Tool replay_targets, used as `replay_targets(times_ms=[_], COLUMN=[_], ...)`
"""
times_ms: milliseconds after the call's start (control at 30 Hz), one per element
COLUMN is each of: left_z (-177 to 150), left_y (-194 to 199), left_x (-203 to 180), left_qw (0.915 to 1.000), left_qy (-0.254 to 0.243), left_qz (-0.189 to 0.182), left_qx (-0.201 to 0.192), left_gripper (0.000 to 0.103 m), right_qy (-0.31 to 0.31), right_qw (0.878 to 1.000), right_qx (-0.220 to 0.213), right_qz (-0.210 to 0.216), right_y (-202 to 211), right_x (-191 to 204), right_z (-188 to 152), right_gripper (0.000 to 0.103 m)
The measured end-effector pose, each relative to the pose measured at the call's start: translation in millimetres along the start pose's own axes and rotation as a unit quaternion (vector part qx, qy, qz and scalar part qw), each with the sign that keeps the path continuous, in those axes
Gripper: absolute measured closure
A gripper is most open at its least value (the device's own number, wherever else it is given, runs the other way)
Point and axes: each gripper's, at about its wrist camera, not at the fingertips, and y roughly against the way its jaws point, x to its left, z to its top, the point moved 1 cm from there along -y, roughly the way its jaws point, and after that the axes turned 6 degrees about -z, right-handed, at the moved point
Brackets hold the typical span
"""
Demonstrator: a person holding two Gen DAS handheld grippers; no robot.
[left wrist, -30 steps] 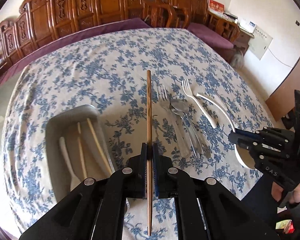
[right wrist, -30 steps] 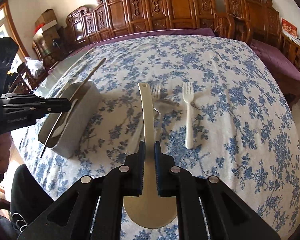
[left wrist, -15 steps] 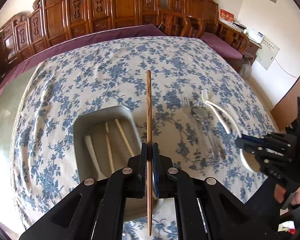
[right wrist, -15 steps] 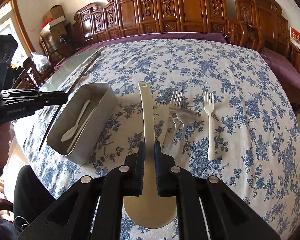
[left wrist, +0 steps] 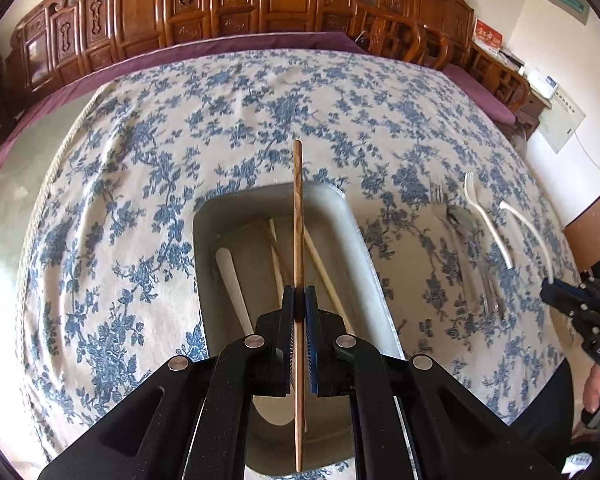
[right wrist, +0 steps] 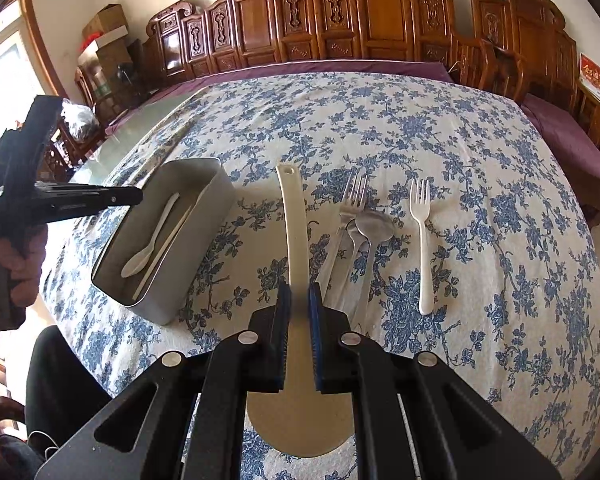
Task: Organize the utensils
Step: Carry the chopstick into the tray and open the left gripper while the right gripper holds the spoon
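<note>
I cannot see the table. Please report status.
Left gripper shut on brown chopstick, above metal tray. Right gripper shut on white paddle. Nothing blocking.

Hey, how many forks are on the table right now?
2 clearly: a metal fork in the pile beside the spoons, and a white plastic fork lying alone to its right. The pile may hide more.

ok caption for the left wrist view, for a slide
Left gripper holds a brown chopstick over the metal tin that already contains pale chopsticks and a white spoon.
</note>
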Motion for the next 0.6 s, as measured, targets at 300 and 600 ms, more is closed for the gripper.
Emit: replay_targets(times_ms=[300, 600], left_z=[-6, -12], left_y=[-27, -43], left_x=[3, 8], left_qw=[0.9996, 0.9989], left_qy=[0.000, 0.006], left_qz=[0.012, 0.016], left_qx=[0.025, 0.044], left_gripper=[0.099, 0.098], right_qy=[0.005, 0.005], right_qw=[1.000, 1.000], right_qx=[0.002, 0.002], right_qz=[0.000, 0.000], right_y=[-2, -4], right_x=[2, 2], right_z=[3, 5], right_gripper=[0.092, 0.092])
